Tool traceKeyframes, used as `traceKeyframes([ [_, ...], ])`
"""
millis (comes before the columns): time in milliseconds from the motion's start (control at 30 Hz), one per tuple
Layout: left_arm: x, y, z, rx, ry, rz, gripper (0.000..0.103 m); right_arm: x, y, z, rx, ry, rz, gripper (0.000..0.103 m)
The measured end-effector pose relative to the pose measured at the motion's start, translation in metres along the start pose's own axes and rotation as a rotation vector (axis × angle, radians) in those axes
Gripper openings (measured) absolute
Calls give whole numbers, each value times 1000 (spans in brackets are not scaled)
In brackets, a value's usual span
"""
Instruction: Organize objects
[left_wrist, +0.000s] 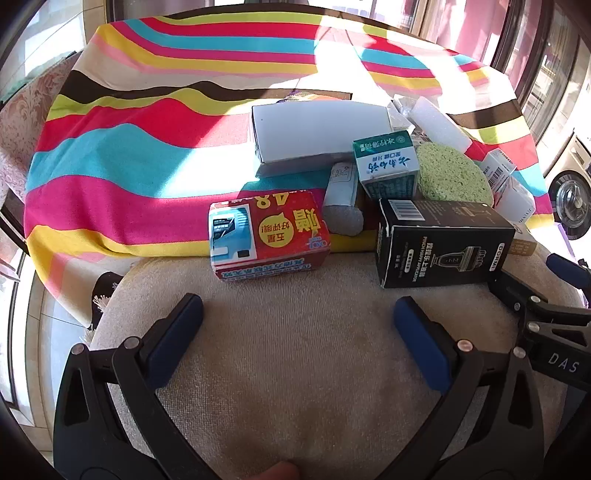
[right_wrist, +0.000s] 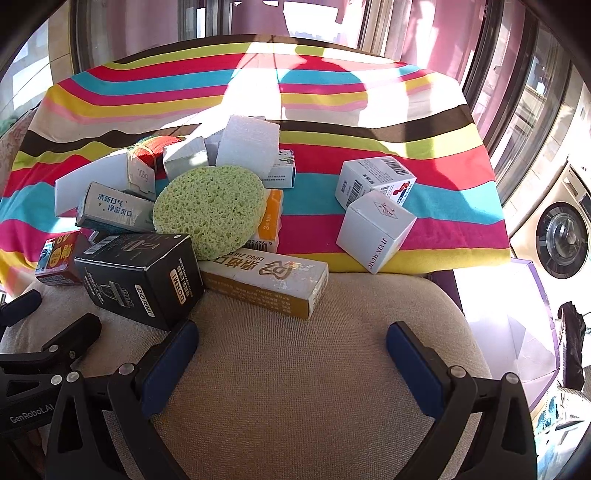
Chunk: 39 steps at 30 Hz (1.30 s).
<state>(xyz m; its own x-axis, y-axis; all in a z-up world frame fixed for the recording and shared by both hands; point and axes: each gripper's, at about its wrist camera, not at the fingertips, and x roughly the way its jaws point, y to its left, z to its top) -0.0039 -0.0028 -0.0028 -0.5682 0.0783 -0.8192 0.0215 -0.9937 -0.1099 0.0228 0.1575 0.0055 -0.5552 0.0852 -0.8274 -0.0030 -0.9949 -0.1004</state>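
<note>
A heap of small boxes lies where a striped cloth (left_wrist: 110, 177) meets a beige cushion (left_wrist: 295, 350). In the left wrist view I see a red box (left_wrist: 269, 236), a black DORMI box (left_wrist: 439, 243), a green-and-white box (left_wrist: 388, 162), a large white box (left_wrist: 317, 129) and a round green sponge (left_wrist: 454, 173). My left gripper (left_wrist: 297, 314) is open and empty, just short of the red box. In the right wrist view the black box (right_wrist: 144, 277), sponge (right_wrist: 210, 210), a long gold-and-white box (right_wrist: 269, 284) and two white cubes (right_wrist: 375, 232) show. My right gripper (right_wrist: 291, 339) is open and empty, below the long box.
A white foam block (right_wrist: 247, 146) tops the heap. The other gripper (right_wrist: 44, 332) shows at the lower left of the right wrist view. A washing machine (right_wrist: 561, 240) and a purple-edged box (right_wrist: 517, 321) stand off the cushion's right edge. Windows run behind the cloth.
</note>
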Motion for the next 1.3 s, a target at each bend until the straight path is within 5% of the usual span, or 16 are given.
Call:
traceKeyframes([
  [167,-7,10,-1,-46,-43,-77,103,-1,-3,0,5,8,25,103],
  [400,-28,11,-7,-39,-126,-257,103,-12,-21,-3,-14,10,181,103],
  [667,-36,-27,7,-23,-116,-374,103,-28,-49,-14,54,-54,299,103],
  [1067,-1,-67,25,-28,-12,-292,103,-13,-108,-1,261,-51,242,103],
  [1167,5,-68,24,-28,-3,-282,89,-5,-111,13,283,-59,207,103],
  [1300,4,-67,19,-16,-23,-283,87,9,-106,31,268,-55,190,103],
])
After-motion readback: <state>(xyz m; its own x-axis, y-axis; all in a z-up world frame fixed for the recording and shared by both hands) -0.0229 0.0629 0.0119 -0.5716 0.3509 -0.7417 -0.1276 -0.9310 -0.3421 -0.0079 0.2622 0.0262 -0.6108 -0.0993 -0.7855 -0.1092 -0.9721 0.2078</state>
